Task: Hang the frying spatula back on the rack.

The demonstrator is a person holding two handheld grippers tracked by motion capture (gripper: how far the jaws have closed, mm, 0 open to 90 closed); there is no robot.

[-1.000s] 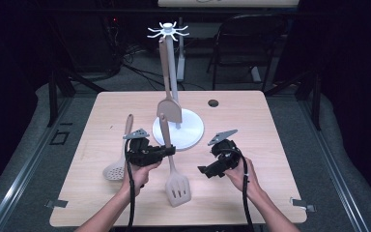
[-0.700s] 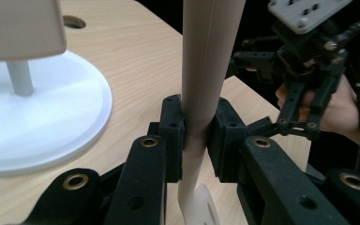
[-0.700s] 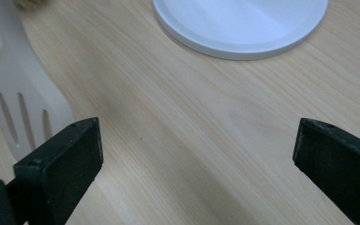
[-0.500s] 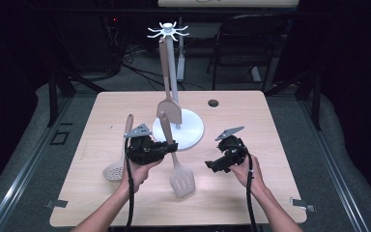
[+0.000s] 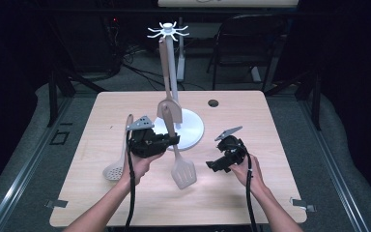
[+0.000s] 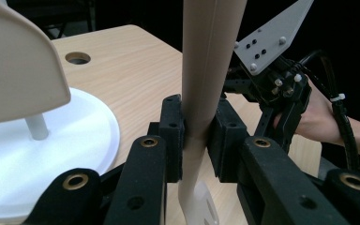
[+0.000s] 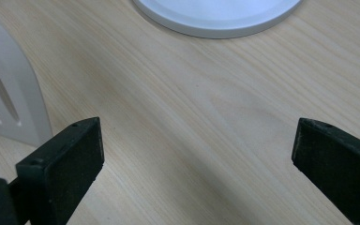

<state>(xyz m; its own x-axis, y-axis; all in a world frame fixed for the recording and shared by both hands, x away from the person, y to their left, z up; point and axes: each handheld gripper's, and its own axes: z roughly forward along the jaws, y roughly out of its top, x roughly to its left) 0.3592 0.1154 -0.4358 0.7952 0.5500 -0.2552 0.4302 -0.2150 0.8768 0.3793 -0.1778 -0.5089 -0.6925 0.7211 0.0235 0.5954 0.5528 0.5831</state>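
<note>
Light wooden worktop (image 5: 270, 193) with a small round hole (image 5: 213, 103) near the far edge — carrying a white utensil stand (image 5: 193, 130) with a round base, a tall post and a star of hooks (image 5: 168, 33) at the top. Hanging from those hooks, one beige turner (image 5: 168, 104), blade down over the base. Lying flat at the left, a skimmer (image 5: 114, 170) with a perforated bowl.

Left hand-held gripper (image 5: 172, 140) clenched on the handle of a second, slotted spatula (image 5: 183, 173), held tilted beside the stand base with the blade low, near the wood or touching it (cannot tell which). In the left gripper view, pads (image 6: 173, 136) pressing the handle (image 6: 206, 70) from both sides, low on the shaft, just above the neck. Right hand-held gripper (image 5: 211, 166) released, jaws wide apart, hovering over bare wood just right of the blade; in the right gripper view, the slotted blade corner (image 7: 9, 108) at the left edge and the base rim (image 7: 215, 23) ahead.

Likely trouble from here, as a judgement:
- Long handle above a low, narrow grip — easy to pivot between the pads and swing or slip if lifted quickly.
- Upper handle close to the hanging turner and the post; a careless lift likely to knock the turner off its hook or rock the stand.
- Open right jaws near the blade; a bump there likely to twist the spatula in the left grip.

No brand, label or readable writing anywhere.
</note>
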